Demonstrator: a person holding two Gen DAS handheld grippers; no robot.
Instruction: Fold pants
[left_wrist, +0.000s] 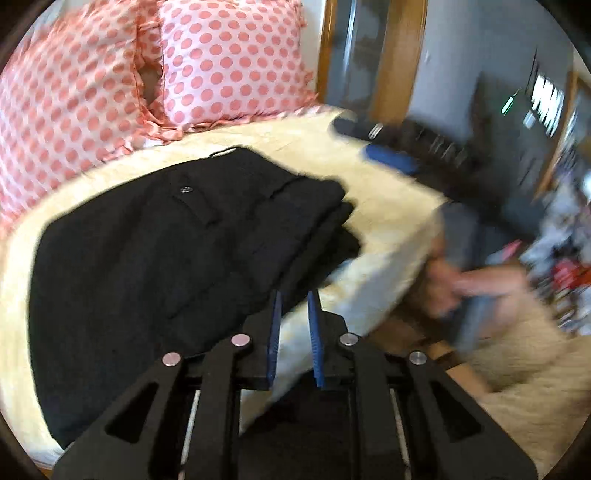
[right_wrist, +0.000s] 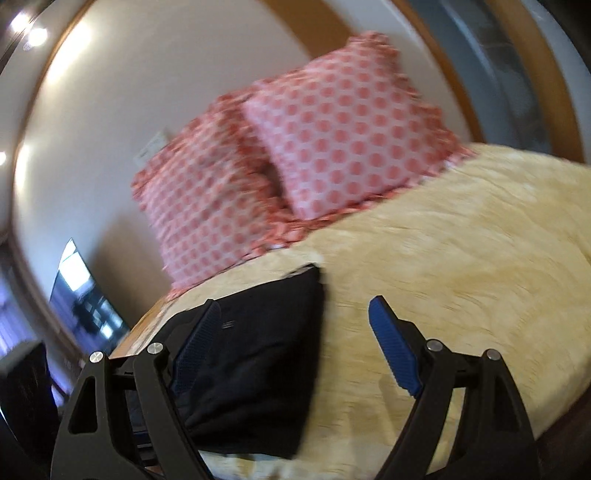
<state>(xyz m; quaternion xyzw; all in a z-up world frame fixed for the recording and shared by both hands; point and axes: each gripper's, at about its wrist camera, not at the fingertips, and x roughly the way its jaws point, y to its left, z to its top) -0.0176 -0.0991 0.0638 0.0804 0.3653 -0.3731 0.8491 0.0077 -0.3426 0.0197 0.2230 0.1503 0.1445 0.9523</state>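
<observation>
Pillows (left_wrist: 229, 62), pink with spots, at left | black pants (left_wrist: 166, 251) folded on cream blanket (left_wrist: 388, 206) | left gripper (left_wrist: 295, 299) jaws narrow, holding nothing | right gripper (right_wrist: 291, 310) jaws wide, above pants (right_wrist: 258, 362), empty.

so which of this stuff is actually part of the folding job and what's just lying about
Part of the job:
- black pants, folded on the cream blanket
- left hand-held gripper, nearly closed, empty
- right hand-held gripper, open, empty

Just lying about:
- two polka-dot pillows
- dark flat object at the bed's far edge
</observation>
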